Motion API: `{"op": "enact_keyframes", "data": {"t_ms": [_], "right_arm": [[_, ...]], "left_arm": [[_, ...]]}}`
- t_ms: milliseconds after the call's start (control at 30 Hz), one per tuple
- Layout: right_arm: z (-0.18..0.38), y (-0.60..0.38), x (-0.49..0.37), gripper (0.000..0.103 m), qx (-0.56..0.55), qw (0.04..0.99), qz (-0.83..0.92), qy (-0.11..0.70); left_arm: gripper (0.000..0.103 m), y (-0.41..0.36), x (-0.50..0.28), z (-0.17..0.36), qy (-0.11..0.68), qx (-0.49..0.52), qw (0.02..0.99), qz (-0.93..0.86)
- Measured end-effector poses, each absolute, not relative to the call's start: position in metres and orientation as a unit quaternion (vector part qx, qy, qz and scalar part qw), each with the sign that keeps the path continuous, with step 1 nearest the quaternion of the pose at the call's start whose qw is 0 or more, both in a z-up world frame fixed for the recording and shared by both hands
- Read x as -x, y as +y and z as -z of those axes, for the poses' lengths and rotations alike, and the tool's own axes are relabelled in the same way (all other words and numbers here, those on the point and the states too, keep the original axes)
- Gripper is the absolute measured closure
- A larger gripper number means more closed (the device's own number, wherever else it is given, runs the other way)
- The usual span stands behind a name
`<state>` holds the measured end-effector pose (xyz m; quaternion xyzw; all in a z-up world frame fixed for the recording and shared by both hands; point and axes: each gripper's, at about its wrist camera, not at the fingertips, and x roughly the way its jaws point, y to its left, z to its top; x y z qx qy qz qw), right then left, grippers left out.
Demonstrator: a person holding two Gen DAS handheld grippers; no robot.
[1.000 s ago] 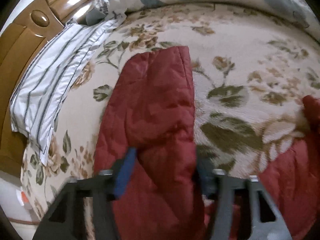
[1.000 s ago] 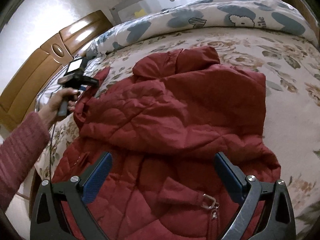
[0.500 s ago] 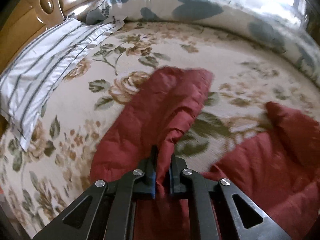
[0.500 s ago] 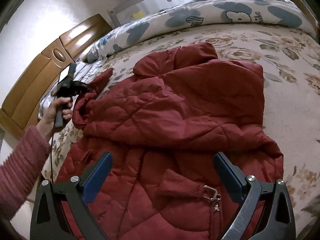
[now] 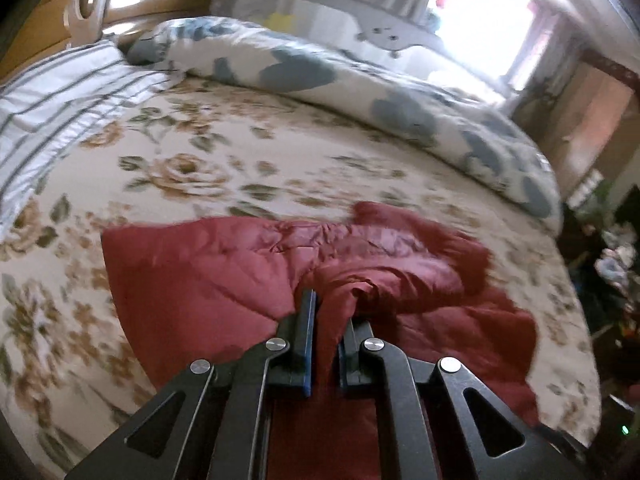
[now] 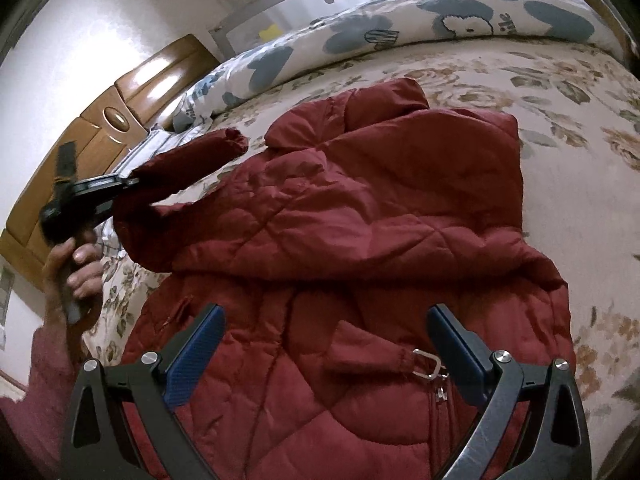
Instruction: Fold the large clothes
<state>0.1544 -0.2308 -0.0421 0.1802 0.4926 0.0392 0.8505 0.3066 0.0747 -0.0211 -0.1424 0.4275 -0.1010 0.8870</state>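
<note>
Where the left gripper point(image 5: 325, 322) is seen from its own camera, its blue-padded fingers point(image 5: 308, 336) are pressed nearly together on a fold of the sleeve point(image 6: 188, 160) of a red quilted jacket point(image 6: 360, 220). From the right wrist view, that sleeve is seen lifted off the bed point(image 6: 560, 80), raised above the jacket's body, with the gripper held in a person's hand point(image 6: 76, 264) to the left. The right gripper point(image 6: 326, 344) is held with its fingers point(image 6: 196, 344) spread wide and nothing between them, poised over the jacket's lower front, beside a metal zip pull point(image 6: 430, 366). Beyond the fingers, the jacket is spread on the floral bedspread. Farther off, a blue-patterned duvet point(image 6: 400, 20), a striped pillow point(image 5: 60, 100) and a wooden headboard point(image 6: 116, 120) are seen.
</note>
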Motion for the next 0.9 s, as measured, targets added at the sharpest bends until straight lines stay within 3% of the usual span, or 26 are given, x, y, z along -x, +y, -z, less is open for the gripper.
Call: {"op": "enact_keyframes", "data": {"t_ms": [300,667,900], "right_arm": [[0.041,-0.244,-0.145,0.003,-0.204,0.847,-0.025,0.491],[0.035,-0.260,-0.165,0.011,-0.227,0.848,-0.028,0.479],[0.057,-0.273,-0.218,0.031,-0.278,0.828,-0.053,0.484]], "left_arm": [[0.097,0.040,-0.264,0.018,0.426,0.142,0.873,0.189],[0.095,0.019,-0.277,0.072,0.484,0.073,0.845,0.214],[0.090,0.041,-0.282,0.073,0.494,0.073,0.841,0.210]]}}
